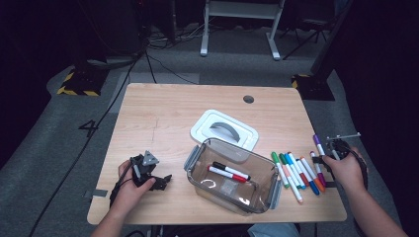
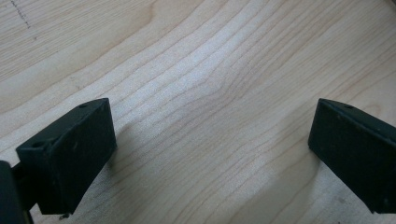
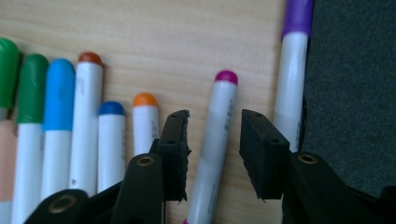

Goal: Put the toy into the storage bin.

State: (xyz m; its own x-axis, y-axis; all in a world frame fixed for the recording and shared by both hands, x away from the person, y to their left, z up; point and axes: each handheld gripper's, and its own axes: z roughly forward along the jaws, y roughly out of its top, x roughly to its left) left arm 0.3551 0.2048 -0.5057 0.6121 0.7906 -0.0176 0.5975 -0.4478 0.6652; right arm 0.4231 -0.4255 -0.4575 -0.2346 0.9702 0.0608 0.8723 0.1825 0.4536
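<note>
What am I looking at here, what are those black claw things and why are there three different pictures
These are three cameras filming one moment. The high view looks down on a wooden table, with a person's forearms coming in from the bottom. Each hand holds a hand-operated clamp with two black jaws. The other two pictures come from small cameras riding on those clamps.

On the table lie a clear plastic container with a black marker and a red marker inside, its white lid behind it, and a row of coloured markers.

The left gripper rests open over bare wood, holding nothing. The right gripper has its jaws either side of the magenta-capped marker; a small gap shows on both sides, so it is not gripped yet.
</note>
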